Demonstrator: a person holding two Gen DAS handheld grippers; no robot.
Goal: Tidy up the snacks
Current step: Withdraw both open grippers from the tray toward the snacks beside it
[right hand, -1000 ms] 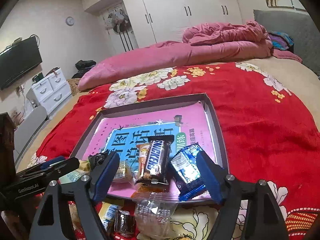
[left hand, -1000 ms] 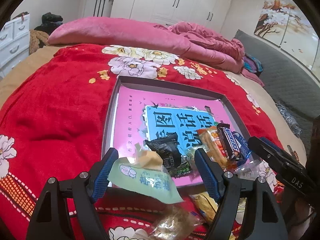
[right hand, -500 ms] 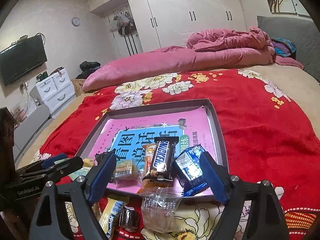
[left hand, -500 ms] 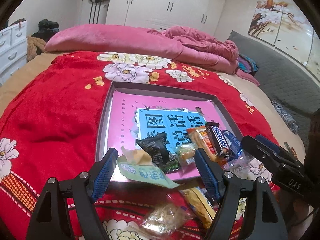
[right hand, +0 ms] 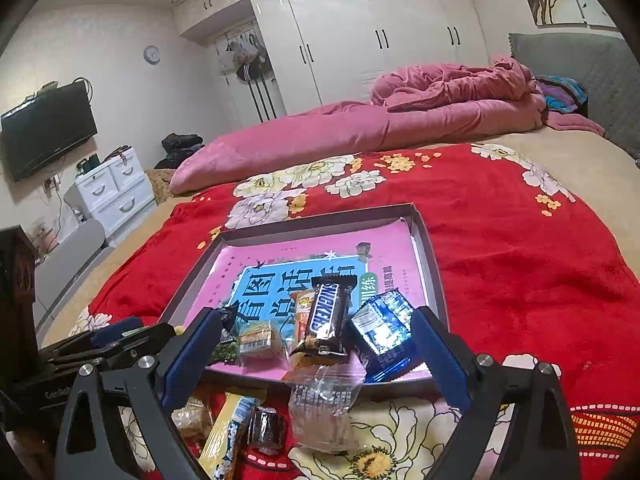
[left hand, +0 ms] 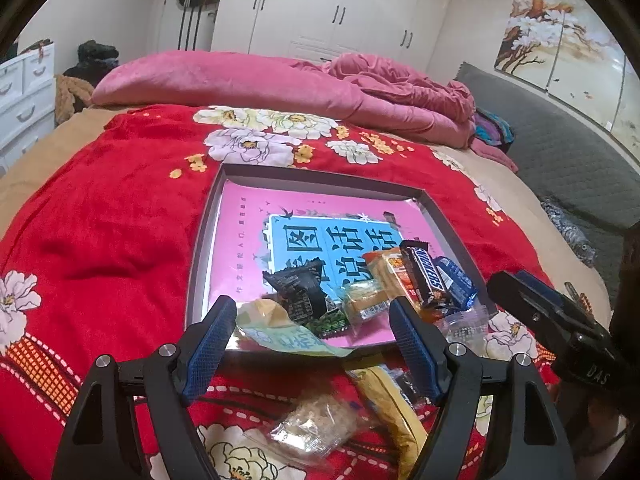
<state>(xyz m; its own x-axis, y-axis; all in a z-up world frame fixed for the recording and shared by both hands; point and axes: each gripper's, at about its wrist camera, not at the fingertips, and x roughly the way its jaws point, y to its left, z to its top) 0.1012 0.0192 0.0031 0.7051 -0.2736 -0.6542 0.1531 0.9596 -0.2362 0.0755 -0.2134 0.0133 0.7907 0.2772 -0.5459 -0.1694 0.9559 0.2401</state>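
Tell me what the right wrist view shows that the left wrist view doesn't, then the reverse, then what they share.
Only the right wrist view shows the wall-mounted TV, the wall clock and a dark wrapped sweet on the blanket.

Only the left wrist view shows the pale green packet draped over the tray's near edge and the flowering-tree wall picture.

Both show the tray with the pink book, the Snickers bar, the blue packet, the red floral blanket and the white wardrobe.
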